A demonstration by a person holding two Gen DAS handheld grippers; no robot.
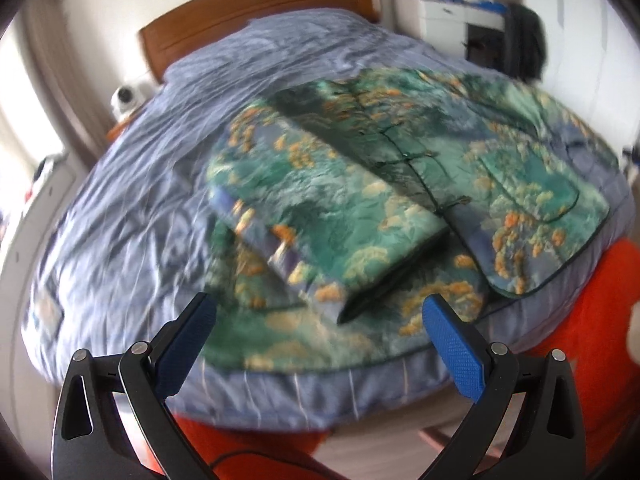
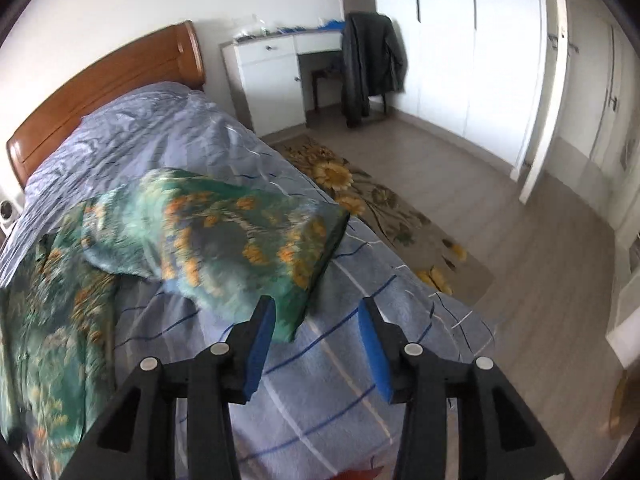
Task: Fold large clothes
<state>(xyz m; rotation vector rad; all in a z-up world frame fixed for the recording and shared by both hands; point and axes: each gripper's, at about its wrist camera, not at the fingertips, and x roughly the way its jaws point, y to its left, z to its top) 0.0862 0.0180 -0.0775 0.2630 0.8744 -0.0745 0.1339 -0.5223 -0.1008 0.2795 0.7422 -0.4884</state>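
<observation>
Unlabelled green floral jacket [image 1: 360,200] on bedspread [image 1: 132,208]

Jacket [image 1: 360,184] spread on bed [image 1: 120,200], headboard [image 1: 256,12] behind, rug [image 2: 384,208] beside bed

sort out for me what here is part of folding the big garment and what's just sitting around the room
Part of the job:
- patterned green jacket, one sleeve folded across it
- left gripper, open
- right gripper, open
- bed cover it lies on

Just lying about:
- dark coat on a chair
- white desk
- sunflower rug
- wardrobe
</observation>
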